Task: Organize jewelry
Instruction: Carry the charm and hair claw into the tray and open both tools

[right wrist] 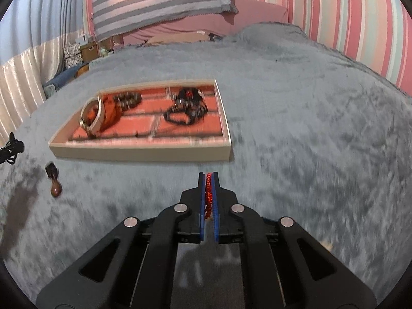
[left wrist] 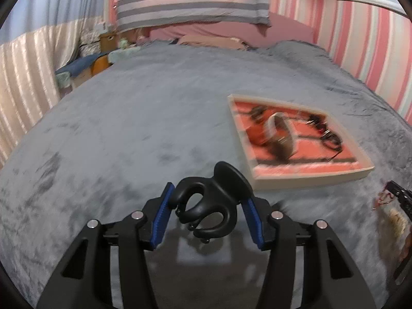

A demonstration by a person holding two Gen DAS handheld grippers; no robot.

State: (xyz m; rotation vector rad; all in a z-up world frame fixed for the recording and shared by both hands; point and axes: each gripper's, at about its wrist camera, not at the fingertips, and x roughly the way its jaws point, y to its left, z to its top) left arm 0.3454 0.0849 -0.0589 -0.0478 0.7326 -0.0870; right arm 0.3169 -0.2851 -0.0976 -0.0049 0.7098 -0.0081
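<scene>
My left gripper [left wrist: 207, 200] is shut on a black claw hair clip [left wrist: 206, 206], held above the grey bed cover. Its blue pads [left wrist: 163, 216] press the clip from both sides. To the right lies a shallow cream tray [left wrist: 303, 179] with an orange lining, holding a pale bangle [left wrist: 276, 131] and dark beads. My right gripper [right wrist: 209, 177] is shut on a red beaded string [right wrist: 208, 195] pinched between its pads. In front of it lies the same tray [right wrist: 139, 153], with the bangle [right wrist: 94, 117], a dark bead bracelet [right wrist: 128, 99] and a black necklace [right wrist: 186, 108].
A small brown piece with a dark top [right wrist: 54, 180] lies on the grey bed cover [right wrist: 309, 141] left of my right gripper. The other gripper's black tip [right wrist: 11, 148] shows at the left edge. Striped fabric and pink pillows [left wrist: 219, 29] stand at the far end.
</scene>
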